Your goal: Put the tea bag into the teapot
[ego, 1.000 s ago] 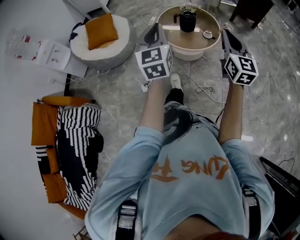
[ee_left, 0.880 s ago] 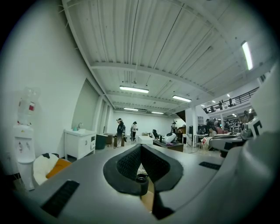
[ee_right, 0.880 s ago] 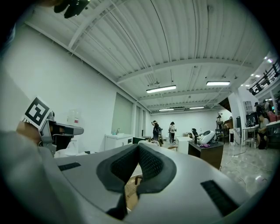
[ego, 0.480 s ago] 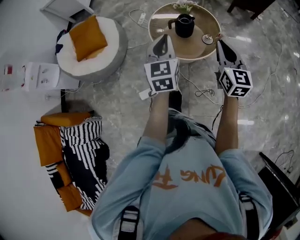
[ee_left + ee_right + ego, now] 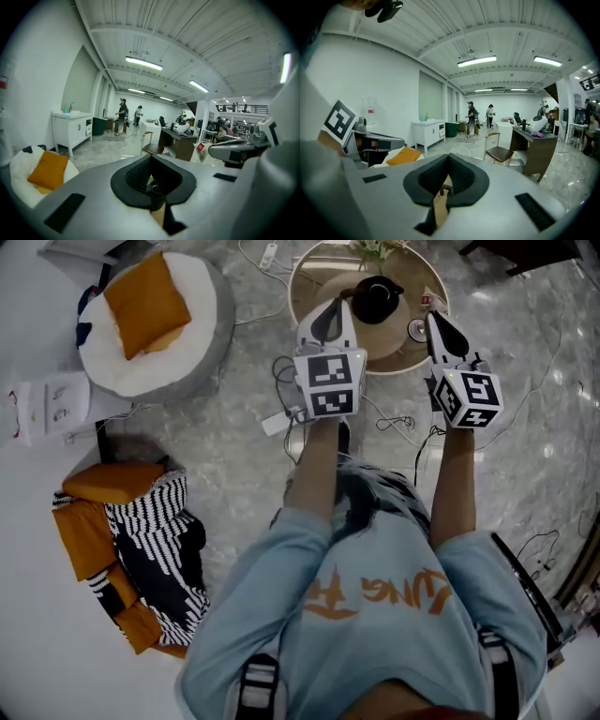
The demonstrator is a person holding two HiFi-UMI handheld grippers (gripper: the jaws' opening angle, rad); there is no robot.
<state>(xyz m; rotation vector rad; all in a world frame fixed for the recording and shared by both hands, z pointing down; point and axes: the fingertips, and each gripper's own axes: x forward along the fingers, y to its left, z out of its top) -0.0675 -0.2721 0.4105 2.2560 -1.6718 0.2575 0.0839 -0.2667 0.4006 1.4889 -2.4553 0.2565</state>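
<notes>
This is the approach step: nothing is picked up yet. Both tools hover over the near edge of the round surface (image 5: pixel 392 337). The left tool (image 5: pixel 334 307) is just near-left of the black teapot (image 5: pixel 377 298), its jaws pressed together on nothing. The right tool (image 5: pixel 434 317) is at the surface's right edge, beside a small dish (image 5: pixel 415 330), and its jaws are likewise together and empty.

The tea bag is too small to pick out. It probably lies on or by that dish, right of the teapot.

Next, I judge, the right tool must spread its jaws, drop to the dish and pinch the bag, while the left tool deals with the teapot's lid if one is on.

Room is tight. The dish sits close to the right rim, the teapot is just left of it, and a plant (image 5: pixel 375 247) stands at the far edge. On the floor, cables (image 5: pixel 403 423) trail near the feet, and a cushioned seat (image 5: pixel 150 315) sits well off to the left.
</notes>
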